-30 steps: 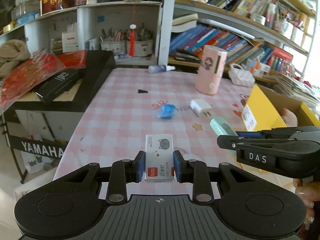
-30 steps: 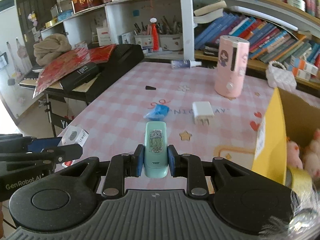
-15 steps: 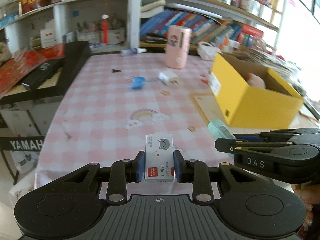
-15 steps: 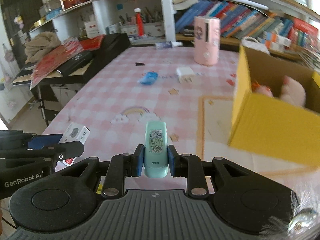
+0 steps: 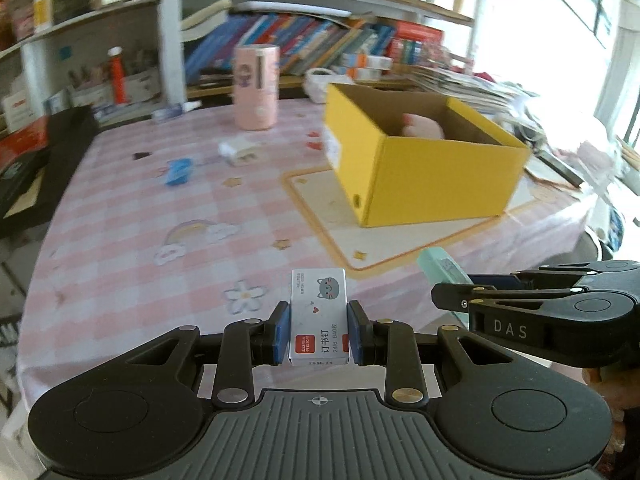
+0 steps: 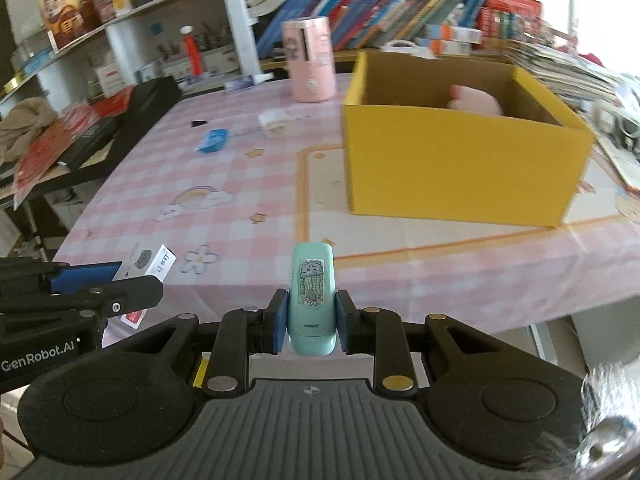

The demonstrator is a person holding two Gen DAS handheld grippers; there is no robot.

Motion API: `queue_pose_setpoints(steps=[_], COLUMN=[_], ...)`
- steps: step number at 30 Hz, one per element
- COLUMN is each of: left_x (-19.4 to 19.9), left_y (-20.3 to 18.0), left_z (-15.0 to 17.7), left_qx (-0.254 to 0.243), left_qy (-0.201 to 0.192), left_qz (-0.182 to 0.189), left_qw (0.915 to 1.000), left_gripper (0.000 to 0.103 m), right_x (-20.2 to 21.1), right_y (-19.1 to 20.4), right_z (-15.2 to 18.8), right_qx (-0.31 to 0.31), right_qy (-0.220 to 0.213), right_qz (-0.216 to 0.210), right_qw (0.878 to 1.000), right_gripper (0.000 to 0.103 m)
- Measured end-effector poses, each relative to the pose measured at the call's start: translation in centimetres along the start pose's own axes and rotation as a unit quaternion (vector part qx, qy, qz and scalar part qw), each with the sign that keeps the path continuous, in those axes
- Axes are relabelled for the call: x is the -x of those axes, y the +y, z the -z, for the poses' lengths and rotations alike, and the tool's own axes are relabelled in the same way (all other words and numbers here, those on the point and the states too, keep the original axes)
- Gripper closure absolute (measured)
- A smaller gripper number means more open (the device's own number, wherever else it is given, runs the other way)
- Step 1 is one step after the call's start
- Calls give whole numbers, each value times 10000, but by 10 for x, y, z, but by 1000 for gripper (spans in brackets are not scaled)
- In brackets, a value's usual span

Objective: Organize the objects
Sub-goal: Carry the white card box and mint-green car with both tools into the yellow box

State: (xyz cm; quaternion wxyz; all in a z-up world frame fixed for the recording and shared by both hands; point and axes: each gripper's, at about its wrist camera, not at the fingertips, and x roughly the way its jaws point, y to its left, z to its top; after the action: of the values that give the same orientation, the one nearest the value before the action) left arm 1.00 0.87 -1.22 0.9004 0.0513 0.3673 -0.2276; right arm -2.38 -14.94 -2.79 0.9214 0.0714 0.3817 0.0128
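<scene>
We hold a staple box [image 5: 319, 316] clamped in the left gripper [image 5: 319, 334] and a mint stapler [image 6: 312, 298] clamped in the right gripper [image 6: 311, 326], both short of the yellow box [image 6: 460, 160]; charger [image 6: 273, 121] and blue packet [image 6: 213, 140] remain on the table [image 6: 240, 184].

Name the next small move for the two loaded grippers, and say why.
Probably carry both forward over the yellow box. The left gripper clamps the white staple box, the right gripper the mint stapler, both short of the open-topped box.
</scene>
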Motion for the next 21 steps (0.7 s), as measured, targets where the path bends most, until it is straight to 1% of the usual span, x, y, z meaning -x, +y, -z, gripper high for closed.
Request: queue_pose_setpoints(steps=[7, 13, 17, 21], left_x=[-13, -25, -29, -35], left_y=[-26, -44, -51, -57], left_z=[-10, -18, -25, -32], left_qx=[-418, -640, -726, -748], left_qy=[47, 77, 37, -8], left_qz=[334, 534, 572, 570], left_qw=[9986, 9965, 9957, 9956], left_gripper=[75, 75, 75, 75], right_x=[12, 18, 17, 15], right_y=[-31, -52, -64, -72], right_z=[9, 11, 6, 0], right_qx=[-463, -669, -803, -783], right_qy=[-25, -63, -71, -88], right_qz=[360, 560, 653, 676], right_qw=[9983, 9962, 9946, 9946], right_gripper=[80, 80, 80, 80])
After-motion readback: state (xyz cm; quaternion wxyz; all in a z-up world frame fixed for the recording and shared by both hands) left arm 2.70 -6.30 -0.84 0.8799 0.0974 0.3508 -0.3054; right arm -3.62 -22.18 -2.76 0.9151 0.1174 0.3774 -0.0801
